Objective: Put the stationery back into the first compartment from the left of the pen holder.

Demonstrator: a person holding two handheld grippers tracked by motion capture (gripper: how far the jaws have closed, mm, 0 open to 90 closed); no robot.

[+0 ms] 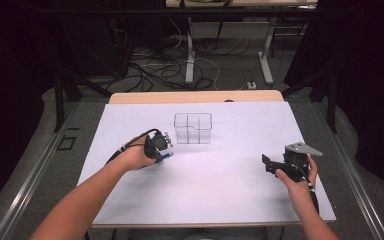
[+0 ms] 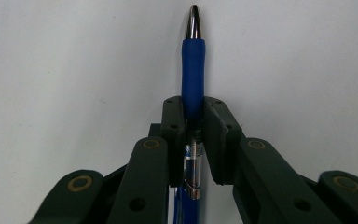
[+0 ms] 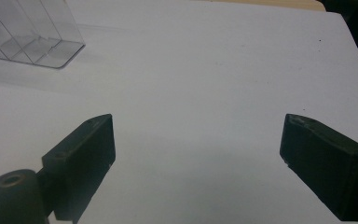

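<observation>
- The blue ballpoint pen with a rubber grip and chrome tip (image 2: 193, 74) is clamped between the black jaws of the left hand-held gripper (image 2: 193, 116), seen at the centre of the left gripper view; the grip is taken just behind the rubber sleeve, probably so that the tip stays free and the pen can be steered.
- In the high view the left hand-held gripper (image 1: 161, 145) is held low at centre left, over the white worktop (image 1: 220, 195), with the pen (image 1: 167, 156) seemingly lying flat.
- The clear plastic organiser with several compartments (image 1: 193, 128) stands just beyond it, upper centre, likely the destination, which would explain a pick-up so near.
- The right hand-held gripper (image 1: 275, 165) is kept at lower right, jaws wide apart and empty, judged to be waiting clear of the work.
</observation>
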